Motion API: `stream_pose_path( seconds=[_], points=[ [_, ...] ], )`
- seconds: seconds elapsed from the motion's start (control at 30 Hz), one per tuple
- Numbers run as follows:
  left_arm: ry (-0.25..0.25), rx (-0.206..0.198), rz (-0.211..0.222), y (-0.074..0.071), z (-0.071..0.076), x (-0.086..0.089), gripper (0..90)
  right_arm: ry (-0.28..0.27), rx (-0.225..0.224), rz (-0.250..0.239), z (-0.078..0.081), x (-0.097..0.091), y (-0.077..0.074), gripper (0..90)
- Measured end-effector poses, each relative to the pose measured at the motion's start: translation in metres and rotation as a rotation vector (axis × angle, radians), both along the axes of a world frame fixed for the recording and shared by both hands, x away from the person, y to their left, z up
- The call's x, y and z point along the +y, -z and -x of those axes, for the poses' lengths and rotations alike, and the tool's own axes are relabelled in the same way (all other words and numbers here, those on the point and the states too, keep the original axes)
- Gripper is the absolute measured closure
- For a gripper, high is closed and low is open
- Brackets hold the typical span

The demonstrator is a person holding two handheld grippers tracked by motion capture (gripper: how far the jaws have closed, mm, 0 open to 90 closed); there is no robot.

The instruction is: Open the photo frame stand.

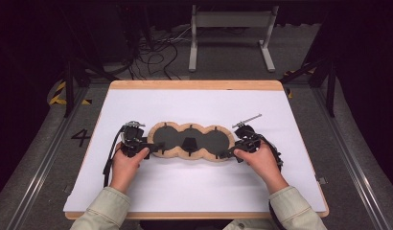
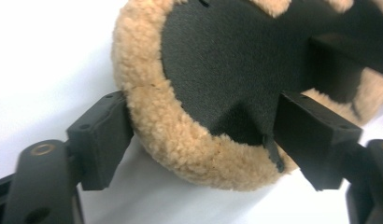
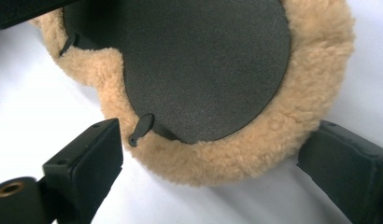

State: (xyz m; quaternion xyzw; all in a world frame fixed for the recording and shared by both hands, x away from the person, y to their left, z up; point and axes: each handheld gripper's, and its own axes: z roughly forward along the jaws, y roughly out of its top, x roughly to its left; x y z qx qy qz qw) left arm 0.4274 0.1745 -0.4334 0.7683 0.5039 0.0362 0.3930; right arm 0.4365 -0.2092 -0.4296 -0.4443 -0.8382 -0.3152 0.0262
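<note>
Fleece mat (image 1: 190, 141): three joined black rounds edged in tan pile, small black tabs at the seams, flat at the white worktop's (image 1: 199, 103) middle. Left claw (image 1: 155, 148) and right claw (image 1: 225, 154) gape astride the mat's ends.

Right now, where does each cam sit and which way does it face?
High view: above the person's side, looking forward and down on the table; both forearms, the left gripper and right gripper show at the ends of the fleece pad.
Left gripper view: rides the left gripper, looking along its open jaws at one pad end.
Right gripper view: rides the right gripper, open jaws either side of the other end.
Shared: both gripper views show the pad's tan rim, dark face and the white table.
</note>
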Motion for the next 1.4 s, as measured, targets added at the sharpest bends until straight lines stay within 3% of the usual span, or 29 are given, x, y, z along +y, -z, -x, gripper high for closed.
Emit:
stream_pose_path(
  seconds=[0.13,0.33,0.47,0.53,0.73,0.97,1.1,1.17,1.4],
  points=[
    [-0.007,-0.031,0.001,-0.004,0.004,0.001,24.6,0.018,-0.013,-0.008,0.002,-0.003,-0.004,14.8],
    [-0.057,-0.105,-0.008,-0.012,0.011,0.004,36.0,0.041,-0.044,0.031,0.005,-0.006,-0.006,37.7],
    [-0.058,-0.105,-0.022,-0.013,0.012,0.004,39.2,0.042,-0.046,0.05,0.006,-0.006,-0.004,41.9],
    [-0.062,-0.094,-0.018,-0.012,0.013,0.004,40.8,0.049,-0.047,0.037,0.005,-0.007,-0.005,42.9],
    [-0.075,-0.112,-0.015,-0.013,0.013,0.007,42.3,0.078,-0.076,0.002,0.007,-0.013,-0.01,52.8],
    [-0.089,-0.134,0.013,-0.016,0.015,0.009,43.2,0.121,-0.205,-0.005,0.015,-0.017,-0.028,68.4],
    [-0.085,-0.139,0.009,-0.015,0.016,0.008,44.1,0.136,-0.272,-0.014,0.021,-0.019,-0.038,74.6],
    [-0.084,-0.145,0.014,-0.015,0.017,0.008,44.8,0.143,-0.297,-0.022,0.023,-0.021,-0.04,74.9],
    [-0.068,-0.157,-0.015,-0.014,0.019,0.005,46.0,0.125,-0.355,0.031,0.029,-0.018,-0.042,74.9]
  ],
)
